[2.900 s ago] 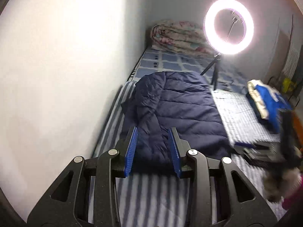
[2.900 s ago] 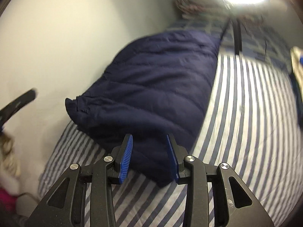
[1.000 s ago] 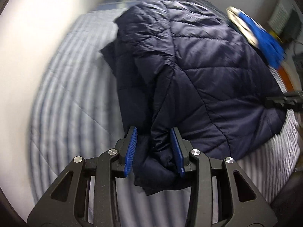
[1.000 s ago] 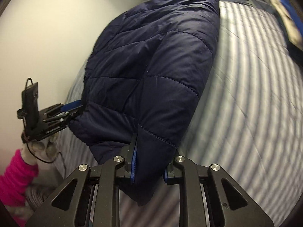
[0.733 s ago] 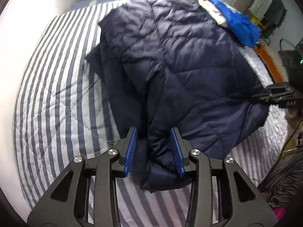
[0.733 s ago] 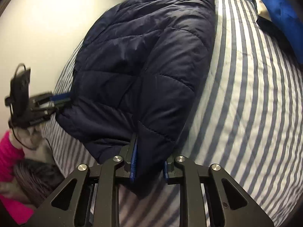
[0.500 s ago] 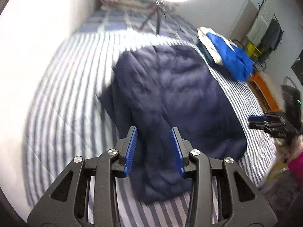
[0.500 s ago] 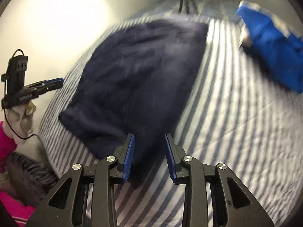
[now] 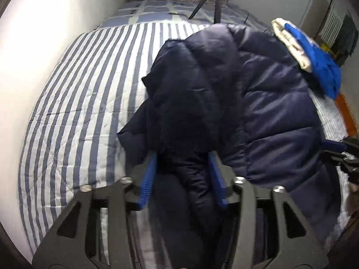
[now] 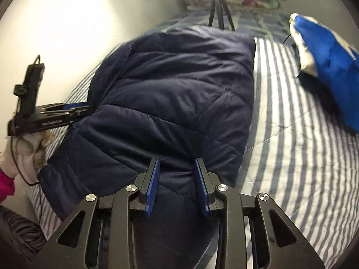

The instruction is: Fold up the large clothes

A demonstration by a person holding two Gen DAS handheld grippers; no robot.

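Surface: striped quilt (image 9: 74, 94) on a bed along a white wall (image 10: 56, 27), tripod legs (image 10: 218, 11) at 12 o'clock, a blue garment (image 10: 332, 67) lying at 2 o'clock.
Jacket: navy puffer jacket (image 10: 179, 103) spread lengthwise down the middle of the bed, its hem toward me; in the left view one side is bunched into a dark ridge at 12 o'clock from my tongs.
Left gripper (image 9: 182, 179): jaws spread, a thick fold of the jacket lying between the blue pads; whether they press it I cannot tell.
Right gripper (image 10: 177, 188): jaws spread over the near hem at 6 o'clock, gripping nothing that I can see.
Feel: I judge it soft, bulky and springy, with a slick shell that will slide and puff back open; light for its size.
Hold: I would pinch a stitched seam or hem edge at the near corners, deep into the jaws, not the puffy panels.
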